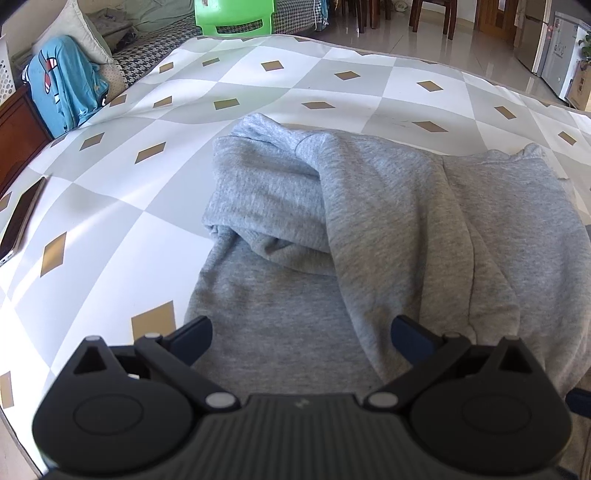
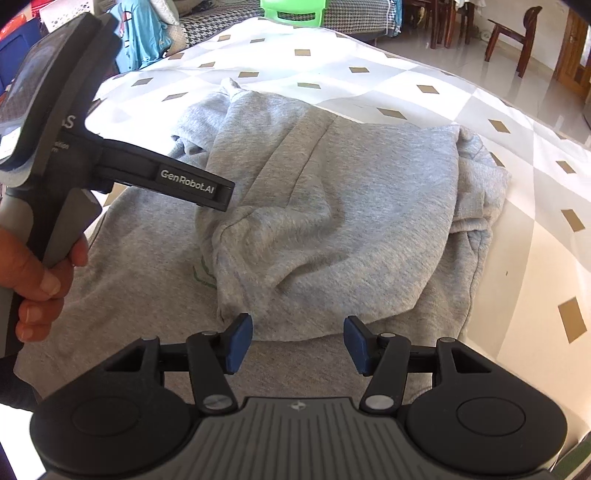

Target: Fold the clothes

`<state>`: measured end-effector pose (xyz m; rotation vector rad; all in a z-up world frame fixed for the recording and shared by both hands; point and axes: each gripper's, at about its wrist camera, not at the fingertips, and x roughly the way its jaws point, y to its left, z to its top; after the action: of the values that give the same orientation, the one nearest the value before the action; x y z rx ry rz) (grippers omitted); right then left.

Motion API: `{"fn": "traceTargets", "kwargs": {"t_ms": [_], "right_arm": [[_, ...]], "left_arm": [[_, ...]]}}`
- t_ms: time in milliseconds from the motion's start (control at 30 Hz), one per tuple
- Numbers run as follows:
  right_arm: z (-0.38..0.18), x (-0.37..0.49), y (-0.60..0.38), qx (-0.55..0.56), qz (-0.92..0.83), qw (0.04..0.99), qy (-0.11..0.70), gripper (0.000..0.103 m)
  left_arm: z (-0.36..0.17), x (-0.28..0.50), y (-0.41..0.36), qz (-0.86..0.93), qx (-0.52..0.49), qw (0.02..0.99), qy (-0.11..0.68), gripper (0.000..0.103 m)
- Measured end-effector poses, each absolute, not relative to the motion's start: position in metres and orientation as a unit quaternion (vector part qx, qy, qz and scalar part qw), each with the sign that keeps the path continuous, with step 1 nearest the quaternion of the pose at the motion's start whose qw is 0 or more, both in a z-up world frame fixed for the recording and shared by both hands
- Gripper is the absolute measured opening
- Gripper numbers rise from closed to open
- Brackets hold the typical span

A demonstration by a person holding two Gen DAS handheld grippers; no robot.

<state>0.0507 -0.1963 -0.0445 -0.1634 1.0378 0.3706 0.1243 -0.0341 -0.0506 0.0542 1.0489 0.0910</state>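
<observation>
While both grippers pointed steeply down at the bed, a grey sweatshirt (image 1: 369, 229) lay partly folded on the checked bedspread (image 1: 155, 206), its sleeves drawn in over the body. The left gripper (image 1: 301, 334) hung over the near part of the garment with its jaws spread wide; cloth showed between the blue pads (image 1: 412, 334), but neither pad pressed on it. The right gripper (image 2: 298, 341) stood over the hem of the folded-in layer, its jaws parted about halfway, with fabric lying under the gap and nothing pinched. From the right wrist view, the left tool appeared at the left edge, held by a hand (image 2: 35, 280) around its grip. A phone (image 1: 22, 218) lay on the bedspread well apart from the sweatshirt. Beyond the bed stood a green plastic chair (image 1: 234, 16), and a blue garment (image 1: 64, 85) hung at the sofa.
</observation>
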Motion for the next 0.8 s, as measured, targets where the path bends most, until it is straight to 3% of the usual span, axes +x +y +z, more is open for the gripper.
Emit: {"fn": "traceTargets", "kwargs": {"t_ms": [800], "right_arm": [[-0.052,0.0,-0.196,-0.028,0.059,0.853,0.517,0.055]], "left_arm": [[-0.05,0.03,-0.035,-0.009,0.04,0.854,0.518,0.103]]}}
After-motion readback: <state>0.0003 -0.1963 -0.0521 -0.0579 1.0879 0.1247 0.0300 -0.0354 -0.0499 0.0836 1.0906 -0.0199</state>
